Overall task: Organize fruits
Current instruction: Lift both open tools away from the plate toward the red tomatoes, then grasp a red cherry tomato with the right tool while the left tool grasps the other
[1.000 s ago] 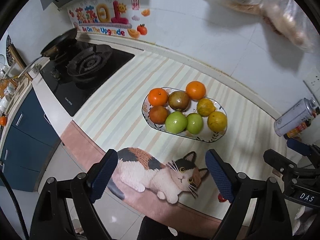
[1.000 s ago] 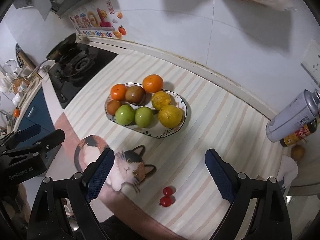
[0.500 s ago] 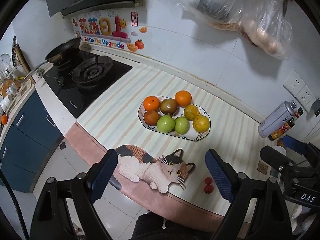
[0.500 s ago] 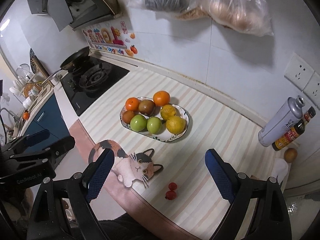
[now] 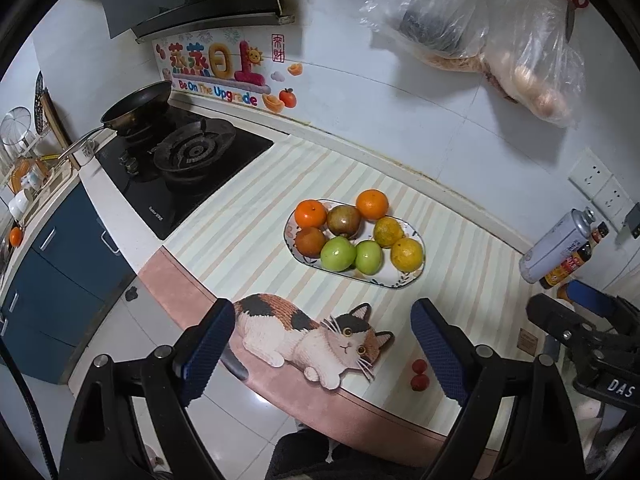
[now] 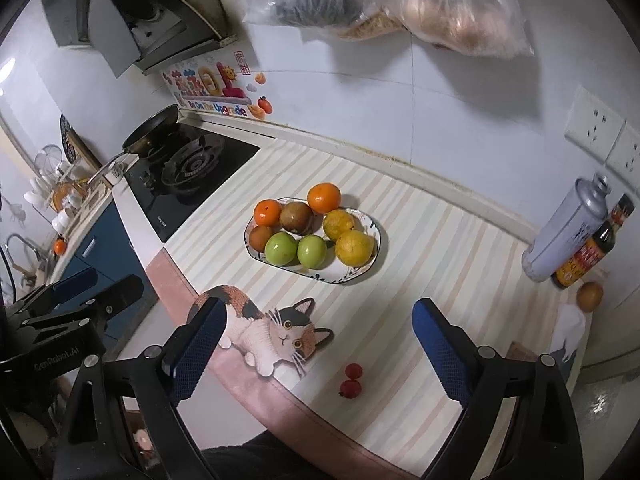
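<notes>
An oval patterned plate (image 5: 384, 280) (image 6: 372, 236) on the striped counter mat holds several fruits: oranges (image 5: 372, 204), green apples (image 5: 338, 254) (image 6: 282, 248), yellow citrus (image 6: 354, 248) and brownish fruits (image 5: 344, 220). Two small red fruits (image 5: 419, 374) (image 6: 352, 380) lie on the mat near the front edge. A brown fruit (image 6: 589, 296) sits at the far right. My left gripper (image 5: 322, 354) is open and empty, held well back above the front edge. My right gripper (image 6: 316, 354) is open and empty, likewise high and back.
A gas stove (image 5: 188, 168) with a pan (image 5: 136, 110) stands at the left. A spray can (image 6: 568, 232) and a sauce bottle (image 6: 588, 252) stand at the right. Plastic bags (image 5: 480, 32) hang on the tiled wall. A cat picture (image 5: 316, 340) marks the mat's front.
Both grippers have pulled up and back from the plate, so the fruits look smaller and more of the wall and bags shows. Both stay open and empty.
</notes>
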A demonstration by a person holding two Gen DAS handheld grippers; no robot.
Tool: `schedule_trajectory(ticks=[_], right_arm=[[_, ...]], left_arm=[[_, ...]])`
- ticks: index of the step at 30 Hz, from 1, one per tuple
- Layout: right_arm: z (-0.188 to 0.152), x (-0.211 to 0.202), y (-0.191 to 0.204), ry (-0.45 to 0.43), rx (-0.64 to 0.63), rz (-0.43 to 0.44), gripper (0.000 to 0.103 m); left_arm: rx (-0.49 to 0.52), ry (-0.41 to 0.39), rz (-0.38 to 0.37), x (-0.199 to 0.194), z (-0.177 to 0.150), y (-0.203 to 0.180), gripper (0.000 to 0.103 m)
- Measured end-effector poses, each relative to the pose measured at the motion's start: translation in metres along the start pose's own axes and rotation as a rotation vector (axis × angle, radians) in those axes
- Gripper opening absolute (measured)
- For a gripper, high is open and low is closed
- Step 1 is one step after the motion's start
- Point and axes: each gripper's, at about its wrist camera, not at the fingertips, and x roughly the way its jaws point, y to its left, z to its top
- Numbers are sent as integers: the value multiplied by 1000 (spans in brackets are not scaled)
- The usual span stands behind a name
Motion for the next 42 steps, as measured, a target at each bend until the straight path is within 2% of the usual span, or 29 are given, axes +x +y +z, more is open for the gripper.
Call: schedule_trajectory(ticks=[2, 5, 9, 11, 13, 17, 20, 22, 24, 29, 35, 37, 39, 42], right_arm=[[-3, 13, -9, 26, 24, 4, 97], [-17, 51, -28, 124, 58, -23, 97], [-57, 127, -61, 331, 137, -24, 97], [-79, 157, -72, 404, 185, 7, 91], [-96, 182, -77, 462, 216, 27, 78], [-123, 216, -76, 526, 233, 43, 69], [-134, 232, -73, 543, 227, 42, 61], [-138, 240, -69, 556, 221, 54, 42], [-144, 244, -66, 562, 206, 48, 36], [-150, 231, -80, 522, 225, 33, 35], [-147, 204, -122, 476, 246, -62, 35], [-147, 203, -135, 473, 265, -76, 35], [-148, 201, -144, 467, 277, -87, 35], [-147, 199, -150, 460, 281, -91, 35]], left_arm=[[-3, 1, 18, 8, 0, 1, 101], [9, 34, 42, 26, -3, 0, 101], [60, 122, 73, 70, -18, -9, 101], [91, 165, 97, 89, -28, -16, 101], [126, 238, 105, 118, -41, -23, 101], [149, 333, 111, 152, -60, -30, 101], [169, 370, 111, 169, -72, -37, 101], [180, 388, 112, 177, -75, -41, 101], [192, 400, 106, 184, -77, -46, 101], [217, 411, 61, 195, -79, -62, 101], [300, 431, -53, 208, -88, -108, 101], [326, 465, -102, 218, -94, -125, 94], [350, 499, -118, 230, -102, -138, 79], [359, 548, -137, 248, -114, -153, 69]])
